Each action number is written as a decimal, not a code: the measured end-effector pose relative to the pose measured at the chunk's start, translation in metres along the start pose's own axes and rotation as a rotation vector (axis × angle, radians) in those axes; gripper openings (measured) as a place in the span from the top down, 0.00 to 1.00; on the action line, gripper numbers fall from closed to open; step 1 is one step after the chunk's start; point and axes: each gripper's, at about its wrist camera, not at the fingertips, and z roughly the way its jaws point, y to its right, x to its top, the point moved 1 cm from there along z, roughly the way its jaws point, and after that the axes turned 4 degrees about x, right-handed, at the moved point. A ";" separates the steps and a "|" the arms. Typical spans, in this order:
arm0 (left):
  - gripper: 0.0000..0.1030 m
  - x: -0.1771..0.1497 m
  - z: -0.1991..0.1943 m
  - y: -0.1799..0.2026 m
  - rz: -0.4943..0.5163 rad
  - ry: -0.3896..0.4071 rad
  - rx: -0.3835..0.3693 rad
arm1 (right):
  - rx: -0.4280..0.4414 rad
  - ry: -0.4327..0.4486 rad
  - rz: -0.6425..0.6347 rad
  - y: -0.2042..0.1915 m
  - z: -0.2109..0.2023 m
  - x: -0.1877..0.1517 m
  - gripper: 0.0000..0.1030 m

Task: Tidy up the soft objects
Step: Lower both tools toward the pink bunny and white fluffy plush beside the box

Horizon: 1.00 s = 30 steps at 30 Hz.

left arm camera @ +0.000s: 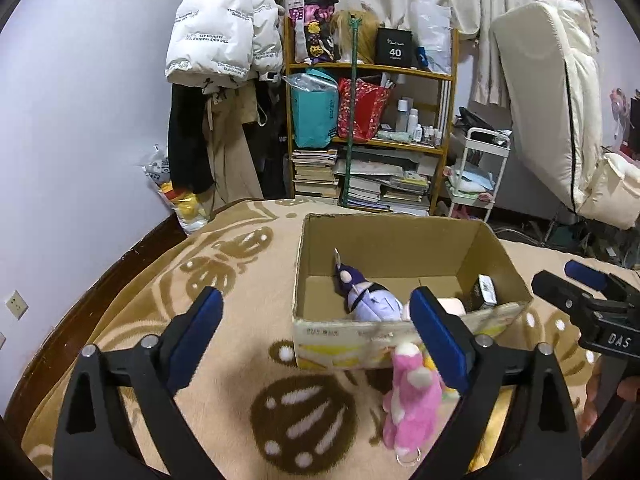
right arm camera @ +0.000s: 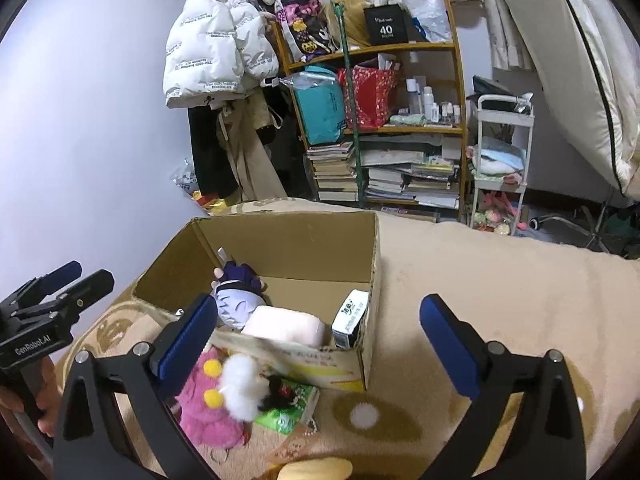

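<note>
Both claws are spread wide and holding nothing. The left claw (left arm camera: 316,328) hangs over the patterned blanket (left arm camera: 200,280), and the pink plush (left arm camera: 412,396) lies loose just beside its right finger, not pinched. The right claw (right arm camera: 318,328) has that same pink plush (right arm camera: 204,408) near its left finger, next to a white fluffy toy (right arm camera: 242,384) and a green packet (right arm camera: 288,408). Just behind sits the cardboard box (right arm camera: 280,248), with a purple doll (right arm camera: 240,296), a pale pink cushion (right arm camera: 286,326) and a small carton (right arm camera: 352,318) inside. Further back there's a bookshelf (left arm camera: 368,136).
</note>
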 end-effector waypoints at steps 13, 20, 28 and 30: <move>0.05 -0.021 -0.044 0.007 0.043 -0.033 0.002 | -0.054 0.016 -0.057 -0.022 -0.049 -0.017 0.00; 0.05 -0.038 -0.044 0.013 0.046 -0.113 -0.007 | -0.063 0.002 -0.045 -0.016 -0.066 -0.025 0.00; 0.05 -0.049 -0.032 0.018 0.044 -0.173 -0.023 | -0.045 -0.098 -0.023 -0.012 -0.056 -0.040 0.00; 0.05 -0.052 -0.026 0.021 0.043 -0.190 -0.025 | -0.046 -0.120 -0.016 -0.010 -0.052 -0.045 0.00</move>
